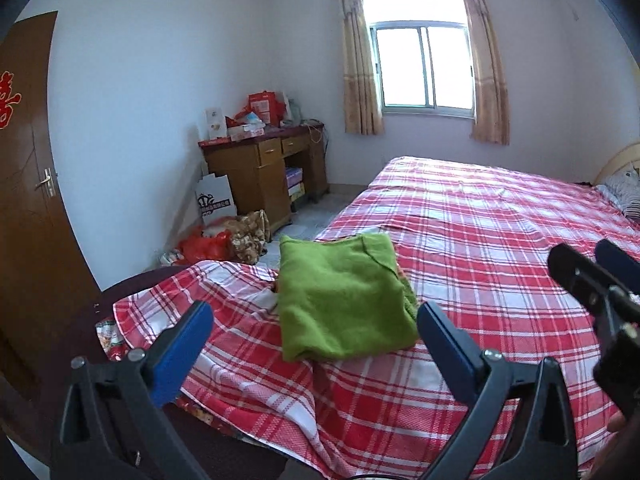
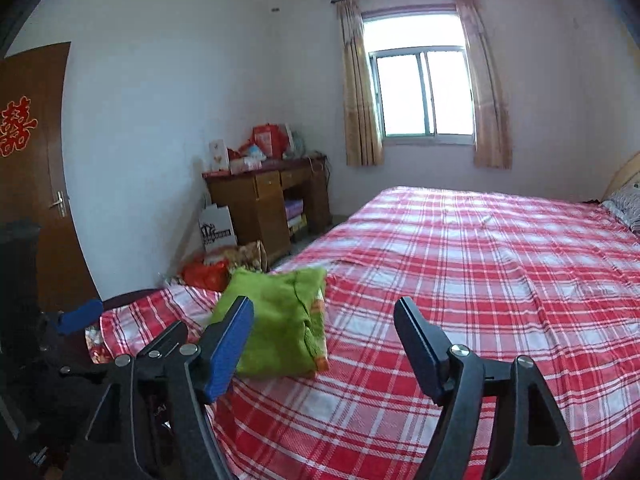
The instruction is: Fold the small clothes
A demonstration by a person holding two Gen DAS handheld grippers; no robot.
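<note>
Hovering with jaws spread and holding nothing, the left gripper (image 1: 314,330) and right gripper (image 2: 324,344) hang above the folded green fleece garment (image 1: 340,300), which lies near the bed's foot corner on the red-and-white plaid sheet (image 1: 480,240). It looks soft, light and floppy; pinching its corners or folded edge seems best. Open bedding stretches rightward; the mattress edge drops off just left.

I see a bed (image 1: 500,240) under a red plaid sheet (image 2: 480,264), pillow (image 1: 624,188) at its far right end. Wooden desk (image 1: 264,168) stands against the left wall, cluttered with red boxes (image 1: 264,108), with a white paper bag (image 1: 214,202) and an orange plastic bag (image 1: 204,246) on the floor beside it. Brown door (image 2: 36,160) at left carries a red paper emblem (image 2: 16,126); curtained window (image 1: 424,68) sits in the far wall.
</note>
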